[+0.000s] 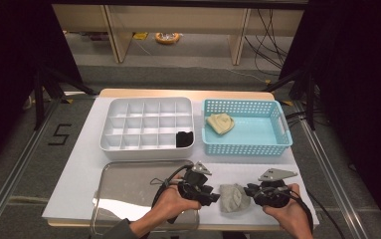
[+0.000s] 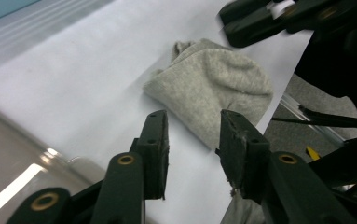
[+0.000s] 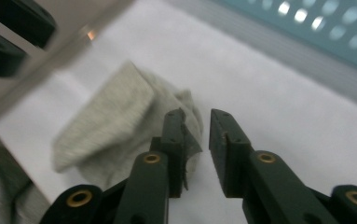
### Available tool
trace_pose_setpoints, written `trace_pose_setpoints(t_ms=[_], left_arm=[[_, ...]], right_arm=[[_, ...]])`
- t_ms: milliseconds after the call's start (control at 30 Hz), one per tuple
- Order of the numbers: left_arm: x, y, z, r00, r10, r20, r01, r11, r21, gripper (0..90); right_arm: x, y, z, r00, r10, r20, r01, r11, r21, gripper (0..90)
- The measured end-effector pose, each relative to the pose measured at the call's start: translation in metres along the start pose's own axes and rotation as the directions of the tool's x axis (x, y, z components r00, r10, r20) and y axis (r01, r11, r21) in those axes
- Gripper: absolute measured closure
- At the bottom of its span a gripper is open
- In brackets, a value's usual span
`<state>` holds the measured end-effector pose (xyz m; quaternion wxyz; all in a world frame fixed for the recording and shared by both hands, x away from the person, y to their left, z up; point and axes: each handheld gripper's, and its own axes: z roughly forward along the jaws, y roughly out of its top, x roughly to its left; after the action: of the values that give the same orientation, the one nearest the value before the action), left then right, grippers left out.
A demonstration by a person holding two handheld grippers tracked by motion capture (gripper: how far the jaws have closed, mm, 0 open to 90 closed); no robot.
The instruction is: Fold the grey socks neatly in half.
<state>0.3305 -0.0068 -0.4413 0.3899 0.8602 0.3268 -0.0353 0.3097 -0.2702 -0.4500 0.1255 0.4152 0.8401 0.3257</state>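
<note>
One black sock (image 1: 184, 139) sat binned; the grey sock (image 1: 234, 197) lay unsorted between my left gripper (image 1: 211, 197) and right gripper (image 1: 248, 190), jaws open, empty.

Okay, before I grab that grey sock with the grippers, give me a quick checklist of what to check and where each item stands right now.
1. Left gripper open: ok, jaws apart.
2. Right gripper open: ok, jaws apart.
3. Grey sock between the two grippers on the white table: ok.
4. Sock inside the left jaws: not ok, it lies just ahead of them.
5. Sock inside the right jaws: cannot tell, one jaw covers its edge.
6. Free cells in the white divided tray: ok, only the black item takes one.
</note>
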Motion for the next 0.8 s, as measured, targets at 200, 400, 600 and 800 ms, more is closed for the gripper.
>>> trace_pose_setpoints(t_ms=[200,400,600,800], left_arm=[[0.003,-0.003,-0.005,0.9996,0.002,-0.029,-0.002,1.0,-0.004,57.3],[0.002,-0.003,-0.004,0.9993,0.003,-0.037,-0.003,1.0,-0.006,56.3],[0.001,-0.004,0.0,0.9998,0.004,-0.018,-0.004,1.0,-0.001,56.7],[-0.007,0.002,0.004,0.9996,0.028,-0.001,-0.028,0.9995,-0.016,62.4]], right_arm=[[0.018,0.009,-0.02,0.9989,0.024,-0.041,-0.027,0.997,-0.07,65.2],[0.025,0.004,0.0,0.9971,0.056,-0.052,-0.058,0.997,-0.044,60.7],[0.022,0.002,0.009,0.9993,-0.001,-0.038,0.0,1.0,-0.008,84.8],[0.015,0.005,0.004,0.9999,-0.011,-0.007,0.011,1.0,0.002,85.0]])
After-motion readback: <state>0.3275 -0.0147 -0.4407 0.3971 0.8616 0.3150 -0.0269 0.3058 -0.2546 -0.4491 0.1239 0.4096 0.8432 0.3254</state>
